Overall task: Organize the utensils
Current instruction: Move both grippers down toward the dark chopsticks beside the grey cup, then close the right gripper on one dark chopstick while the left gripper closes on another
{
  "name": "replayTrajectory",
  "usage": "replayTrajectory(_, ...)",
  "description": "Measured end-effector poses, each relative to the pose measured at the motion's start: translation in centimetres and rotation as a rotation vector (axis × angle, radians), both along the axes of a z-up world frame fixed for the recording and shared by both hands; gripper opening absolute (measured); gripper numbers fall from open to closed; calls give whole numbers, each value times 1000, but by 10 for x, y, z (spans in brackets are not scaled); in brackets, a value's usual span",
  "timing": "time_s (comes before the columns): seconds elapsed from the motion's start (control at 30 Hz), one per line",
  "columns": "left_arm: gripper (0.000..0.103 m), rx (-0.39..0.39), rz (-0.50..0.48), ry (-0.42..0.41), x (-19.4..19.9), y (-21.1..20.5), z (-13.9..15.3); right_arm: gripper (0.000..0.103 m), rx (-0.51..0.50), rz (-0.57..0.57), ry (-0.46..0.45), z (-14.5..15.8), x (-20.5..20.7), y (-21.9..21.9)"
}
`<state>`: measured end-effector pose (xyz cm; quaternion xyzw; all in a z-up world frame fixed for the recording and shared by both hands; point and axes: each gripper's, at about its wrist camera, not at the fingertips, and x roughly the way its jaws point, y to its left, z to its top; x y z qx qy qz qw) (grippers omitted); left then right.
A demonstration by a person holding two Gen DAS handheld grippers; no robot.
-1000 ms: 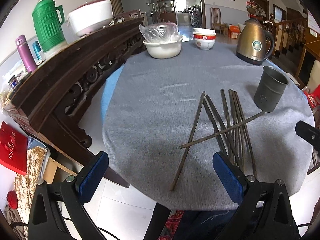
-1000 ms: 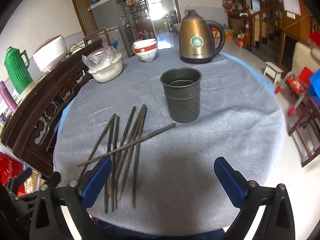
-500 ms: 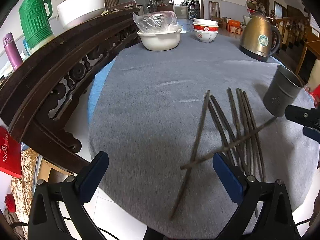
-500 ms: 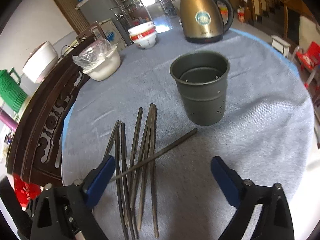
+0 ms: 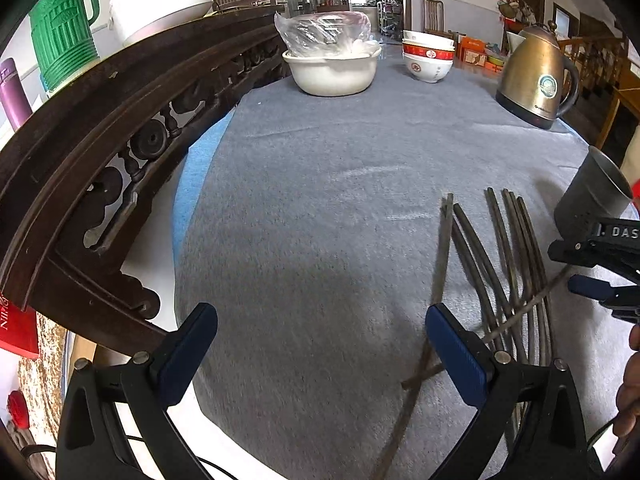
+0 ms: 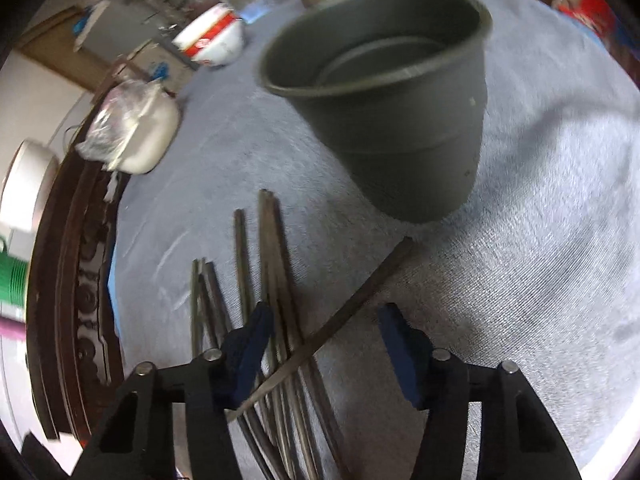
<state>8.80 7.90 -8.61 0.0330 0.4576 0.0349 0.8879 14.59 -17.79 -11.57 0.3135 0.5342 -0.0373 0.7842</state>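
Chopsticks are lying in a loose dark bundle on the grey cloth covering the table, directly ahead of and beneath the right gripper. One crossing chopstick is resting diagonally over the others, its upper end pointing toward the dark cylindrical holder, which is standing upright just beyond the right gripper's fingertips and a little to their right. The right gripper's jaws are closing; the crossing chopstick is passing between the two blue pads, but the pads are not pressing on it, and nothing is being gripped. The view from this gripper is blurred.

Left gripper is hovering over bare cloth with its jaws standing wide apart and nothing between them. The chopstick bundle is lying ahead and to its right, with its right finger overlapping the near ends of the sticks in the view; contact cannot be determined. The right gripper is appearing at the right edge of the left wrist view, beside the holder.

Farther ahead of the left gripper, a white basin covered with plastic, stacked red-and-white bowls and a brass-coloured kettle are standing at the far side of the table. A carved dark wooden rail is running along the left.
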Motion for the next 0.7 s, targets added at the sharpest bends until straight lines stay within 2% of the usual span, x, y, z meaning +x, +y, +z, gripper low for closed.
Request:
replayTrajectory(0.17, 103, -5, 0, 3, 5, 7, -1, 56, 17, -52, 4, -1, 0, -2)
replayTrajectory(0.27, 103, -22, -7, -7, 7, 14, 2, 41, 29, -95, 3, -2, -5, -8)
replayTrajectory(0.37, 103, -82, -39, 20, 13, 22, 2, 31, 41, -121, -1, -5, -9, -13)
replayTrajectory(0.5, 103, -187, -71, 106, 26, 34, -3, 18, 17, -112, -19, -5, -12, -14)
replayTrajectory(0.7, 102, -274, -110, 168, 46, 43, -2, 13, 32, -86, -55, -7, -22, -24)
